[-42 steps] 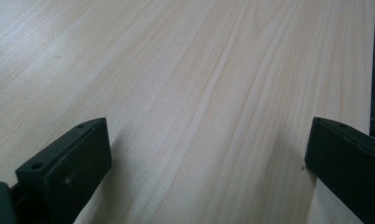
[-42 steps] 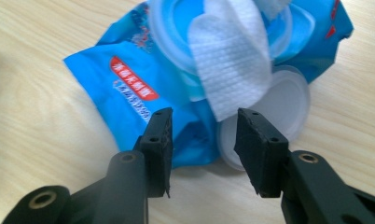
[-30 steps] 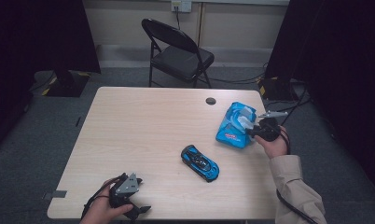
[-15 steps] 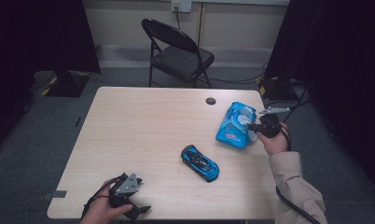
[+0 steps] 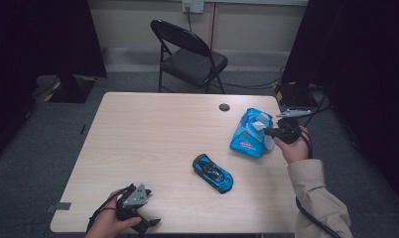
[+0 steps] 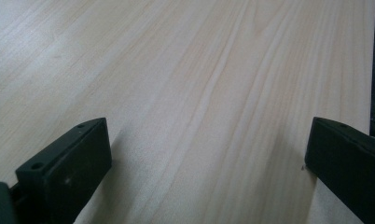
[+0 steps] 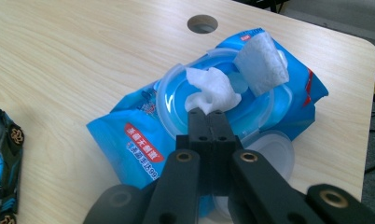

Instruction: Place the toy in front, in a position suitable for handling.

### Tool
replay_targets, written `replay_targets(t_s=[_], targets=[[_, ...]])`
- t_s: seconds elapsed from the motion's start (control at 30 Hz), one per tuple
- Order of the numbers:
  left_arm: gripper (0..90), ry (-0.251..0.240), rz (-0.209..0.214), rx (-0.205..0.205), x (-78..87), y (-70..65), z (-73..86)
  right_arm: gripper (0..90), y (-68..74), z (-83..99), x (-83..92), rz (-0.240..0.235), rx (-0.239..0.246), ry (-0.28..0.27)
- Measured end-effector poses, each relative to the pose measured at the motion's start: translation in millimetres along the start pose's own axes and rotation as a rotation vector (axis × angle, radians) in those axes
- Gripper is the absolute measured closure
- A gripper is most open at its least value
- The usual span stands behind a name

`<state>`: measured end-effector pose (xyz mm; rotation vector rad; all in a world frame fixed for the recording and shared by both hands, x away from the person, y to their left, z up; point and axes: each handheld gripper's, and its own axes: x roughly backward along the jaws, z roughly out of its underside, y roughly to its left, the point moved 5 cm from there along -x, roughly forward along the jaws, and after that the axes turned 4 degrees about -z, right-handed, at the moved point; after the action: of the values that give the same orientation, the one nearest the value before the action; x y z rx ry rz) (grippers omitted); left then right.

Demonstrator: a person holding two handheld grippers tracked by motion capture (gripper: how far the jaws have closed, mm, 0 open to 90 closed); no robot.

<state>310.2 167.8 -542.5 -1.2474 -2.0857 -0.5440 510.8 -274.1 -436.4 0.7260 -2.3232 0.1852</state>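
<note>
right gripper point(image 7: 207, 113) clamped on wipe point(image 7: 209, 91) — blue packet point(image 7: 143, 140); left gripper point(image 6: 202, 154) jaws apart

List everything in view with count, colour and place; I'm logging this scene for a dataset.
Table: one, light wood, centre.
Wipes pack: one, blue, lid open, table's right side.
Wipe: one, white, sticking out of the pack's opening.
Toy car: one, blue and black, table's middle front.
Cable hole: one, dark, far edge near the pack.
Folding chair: one, black, behind the table.
Left gripper: one, black, jaws wide apart, near left corner.
Right gripper: one, black, jaws shut on the wipe.
</note>
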Motion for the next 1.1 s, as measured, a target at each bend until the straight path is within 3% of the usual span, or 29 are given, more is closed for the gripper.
replay_targets(t_s=[0.3, 0.67, 0.93, 1.1], targets=[[0.0, 0.000, 0.001, -0.001, 0.1, 0.1, 0.0, 90.0, 6.1, -18.8, 20.4, 0.002, -0.003, -0.066], [0.0, -0.001, 0.001, 0.000, 0.0, 0.1, 0.0, 90.0, 18.8, -45.0, 38.4, -0.018, 0.016, -0.107], [0.0, -0.002, 0.001, -0.001, 0.0, 0.2, -0.1, 90.0, 40.2, -59.5, 49.7, -0.072, 0.004, -0.164], [0.0, -0.001, 0.001, 0.000, 0.0, 0.1, 0.0, 90.0, 60.7, -62.6, 56.5, -0.107, 0.034, -0.179]])
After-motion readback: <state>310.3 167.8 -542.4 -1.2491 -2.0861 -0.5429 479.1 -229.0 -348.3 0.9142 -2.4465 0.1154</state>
